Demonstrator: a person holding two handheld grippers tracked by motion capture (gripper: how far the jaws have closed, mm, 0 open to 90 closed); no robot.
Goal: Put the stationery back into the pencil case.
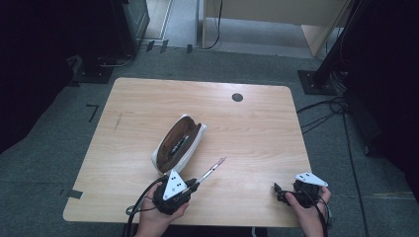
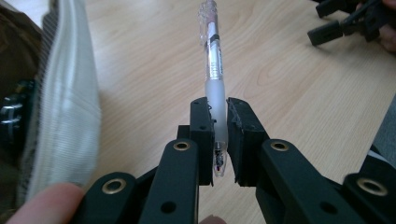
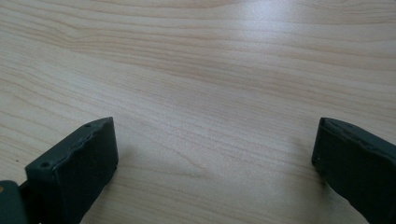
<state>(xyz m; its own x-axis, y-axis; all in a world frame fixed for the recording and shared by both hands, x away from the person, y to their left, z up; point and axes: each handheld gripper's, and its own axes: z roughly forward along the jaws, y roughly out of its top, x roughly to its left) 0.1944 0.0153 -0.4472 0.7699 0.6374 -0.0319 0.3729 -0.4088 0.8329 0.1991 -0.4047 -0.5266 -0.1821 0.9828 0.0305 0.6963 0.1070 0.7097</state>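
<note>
- Clearly the step in hand is carrying a pen (image 2: 214, 70) to the open pencil case (image 1: 179, 143): the left gripper (image 1: 190, 187) has its jaws closed narrow on the pen's frosted grip section, near the writing tip.
- In the left gripper view the tip sits low between the jaws, pointing back toward the hand, while the clear barrel runs straight out ahead of them, free of the desk (image 1: 257, 133).
- Seen from that same view, the case's pale ribbed wall (image 2: 70, 102) lies just to the left of the jaws, with its dark inside further left; a few pens already lie in it in the high view.
- My judgement is that the pick is done and the drop is not: the pen is lifted but off to the side of the case mouth.
- Next, the move calls for swinging the jaws left over the opening, lining the barrel up with the case's long axis, lowering, then letting go.
- Over on the right, the right gripper (image 1: 282, 193) rests near the desk's front edge, well apart from the case, its jaws (image 3: 210, 168) standing wide with bare wood between them.
- It could steady the case wall if it shifts.
</note>
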